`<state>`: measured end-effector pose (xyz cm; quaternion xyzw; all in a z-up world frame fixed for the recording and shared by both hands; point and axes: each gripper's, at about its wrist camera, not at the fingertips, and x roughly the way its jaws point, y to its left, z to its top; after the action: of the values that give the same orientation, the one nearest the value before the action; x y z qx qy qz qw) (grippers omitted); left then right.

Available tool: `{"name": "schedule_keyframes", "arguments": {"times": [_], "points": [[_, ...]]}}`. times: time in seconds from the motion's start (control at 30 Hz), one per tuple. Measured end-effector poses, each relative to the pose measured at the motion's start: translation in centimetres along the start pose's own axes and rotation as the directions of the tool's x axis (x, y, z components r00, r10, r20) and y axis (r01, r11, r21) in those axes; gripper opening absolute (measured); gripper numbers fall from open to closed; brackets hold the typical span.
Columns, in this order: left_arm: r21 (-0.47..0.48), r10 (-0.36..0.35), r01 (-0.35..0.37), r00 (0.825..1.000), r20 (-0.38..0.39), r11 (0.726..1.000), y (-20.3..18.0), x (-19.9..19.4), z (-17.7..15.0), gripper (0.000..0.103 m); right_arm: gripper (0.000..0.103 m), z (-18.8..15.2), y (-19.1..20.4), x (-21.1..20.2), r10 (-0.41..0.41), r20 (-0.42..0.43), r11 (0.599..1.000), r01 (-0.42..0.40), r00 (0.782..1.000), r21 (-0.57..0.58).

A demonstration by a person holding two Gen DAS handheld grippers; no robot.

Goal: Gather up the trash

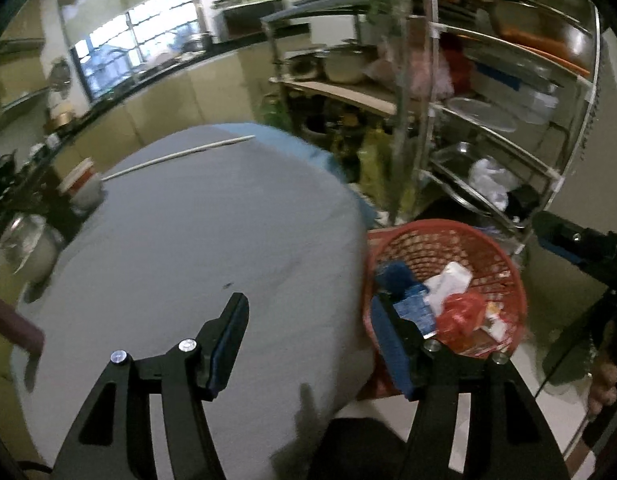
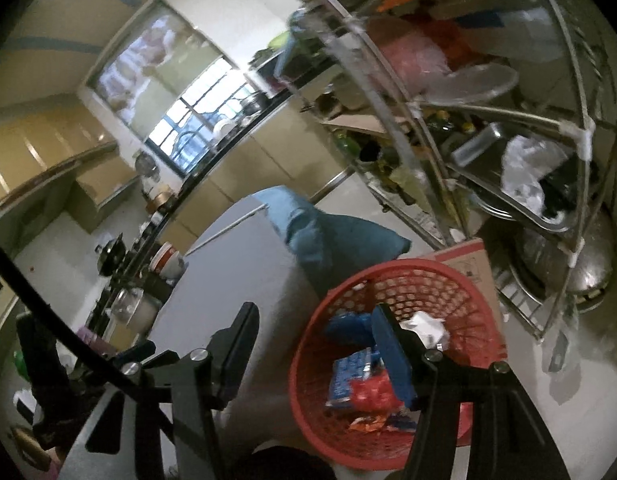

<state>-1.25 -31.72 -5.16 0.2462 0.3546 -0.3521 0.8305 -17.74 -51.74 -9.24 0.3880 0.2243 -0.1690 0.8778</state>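
Note:
A red mesh basket (image 1: 504, 264) stands on the floor beside the table and holds wrappers: blue packets (image 1: 412, 304), white crumpled paper (image 1: 448, 280) and a red bag (image 1: 460, 316). My left gripper (image 1: 308, 308) is open and empty, over the table's right edge next to the basket. In the right wrist view the basket (image 2: 460, 280) shows with the blue packets (image 2: 348, 372), white paper (image 2: 428, 328) and red wrapper (image 2: 368, 396). My right gripper (image 2: 314, 316) is open and empty, above the basket's left rim.
A round table with a grey-blue cloth (image 1: 212, 232) carries a long white stick (image 1: 180, 156). A metal rack (image 1: 488, 128) of pots and trays stands behind the basket. A cardboard box (image 2: 468, 260) sits by the basket. Kitchen counters run along the left.

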Motion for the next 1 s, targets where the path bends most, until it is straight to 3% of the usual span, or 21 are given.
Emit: {"name": "schedule_keyframes", "arguments": {"times": [0.23,0.5,0.77,1.0], "points": [[-0.079,0.106,-0.104,0.994,0.020,0.991,4.5,-3.2,-1.9,0.064,0.063,-1.2,5.9,-0.1,0.035,-0.018,0.991,-0.037,0.999,-0.125],[-0.204,0.196,-0.181,0.979,0.053,0.962,9.0,-7.9,-4.9,0.065,0.063,-3.1,11.4,-1.2,0.072,-0.037,0.967,-0.079,0.997,-0.242],[-0.267,0.244,-0.221,0.968,0.054,0.938,10.5,-10.9,-8.2,0.065,0.063,-5.3,15.0,-2.2,0.122,-0.062,0.940,-0.135,0.991,-0.313],[-0.312,0.315,-0.293,0.949,0.021,0.904,11.9,-12.9,-11.0,0.065,0.063,-7.7,18.6,-0.8,0.182,-0.133,0.907,-0.218,0.974,-0.359]]}}
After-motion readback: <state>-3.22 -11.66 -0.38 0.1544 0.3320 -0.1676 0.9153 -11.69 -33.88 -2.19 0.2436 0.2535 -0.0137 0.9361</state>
